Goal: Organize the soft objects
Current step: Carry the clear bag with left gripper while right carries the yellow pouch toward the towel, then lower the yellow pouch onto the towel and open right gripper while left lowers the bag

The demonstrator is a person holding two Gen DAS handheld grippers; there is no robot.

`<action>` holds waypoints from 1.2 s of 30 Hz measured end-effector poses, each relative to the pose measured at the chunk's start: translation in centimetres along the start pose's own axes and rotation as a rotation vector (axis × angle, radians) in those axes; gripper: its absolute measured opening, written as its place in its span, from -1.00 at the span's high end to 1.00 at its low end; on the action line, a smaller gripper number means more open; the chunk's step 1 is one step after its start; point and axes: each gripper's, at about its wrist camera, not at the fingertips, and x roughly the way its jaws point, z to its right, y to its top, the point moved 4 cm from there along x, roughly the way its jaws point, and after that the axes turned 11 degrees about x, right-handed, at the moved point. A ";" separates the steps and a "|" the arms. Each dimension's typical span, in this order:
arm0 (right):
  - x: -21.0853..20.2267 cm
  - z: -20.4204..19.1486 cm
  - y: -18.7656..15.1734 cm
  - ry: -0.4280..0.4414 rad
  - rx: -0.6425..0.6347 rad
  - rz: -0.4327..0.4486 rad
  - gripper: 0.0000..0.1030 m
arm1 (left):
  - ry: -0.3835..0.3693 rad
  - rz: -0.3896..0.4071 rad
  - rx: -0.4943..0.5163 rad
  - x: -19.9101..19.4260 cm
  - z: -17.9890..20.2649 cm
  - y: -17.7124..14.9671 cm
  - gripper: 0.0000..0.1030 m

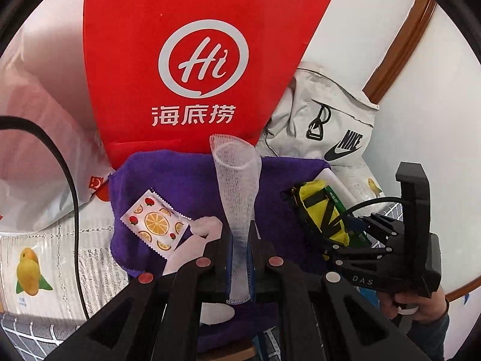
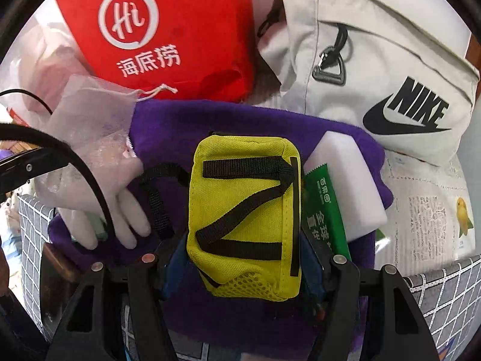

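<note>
My left gripper is shut on a white foam net sleeve and holds it upright above a purple towel. My right gripper is shut on a yellow pouch with black straps, over the same towel; this gripper and pouch also show at the right of the left wrist view. On the towel lie a fruit-print sachet, a white glove, a white sponge block and a green packet.
A red "Hi" bag and a grey Nike bag stand behind the towel. A translucent drawstring pouch lies at the left. Tissue packs with a mango print flank the towel. A grey grid-pattern bin edge is below.
</note>
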 end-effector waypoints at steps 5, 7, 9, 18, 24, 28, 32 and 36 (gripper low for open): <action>0.9 0.4 0.2 -0.015 0.011 -0.025 -0.27 | 0.004 -0.005 -0.024 0.3 -0.8 -0.1 0.84; 1.2 0.6 0.3 -0.018 0.017 -0.037 -0.27 | 0.008 -0.010 -0.028 0.4 -1.0 -0.1 0.84; 1.6 0.5 0.5 -0.015 0.015 -0.045 -0.27 | 0.011 -0.013 -0.031 0.4 -1.3 -0.2 0.84; 2.2 -1.2 -0.5 0.020 -0.048 -0.097 -0.27 | 0.018 -0.025 -0.047 0.3 -1.4 -0.1 0.84; 3.3 -1.5 -1.0 0.010 -0.073 -0.139 -0.27 | 0.000 -0.032 -0.040 0.7 -0.7 0.4 0.84; 3.4 -1.6 -0.9 0.005 -0.072 -0.160 -0.31 | 0.000 -0.063 -0.041 1.9 -0.6 0.7 0.84; 3.4 -1.0 -1.0 -0.003 -0.062 -0.159 -0.34 | 0.008 -0.091 -0.054 3.0 -1.0 0.7 0.84; 3.0 -0.7 -0.9 0.005 -0.058 -0.143 -0.35 | 0.030 -0.123 -0.060 4.0 -1.5 0.6 0.84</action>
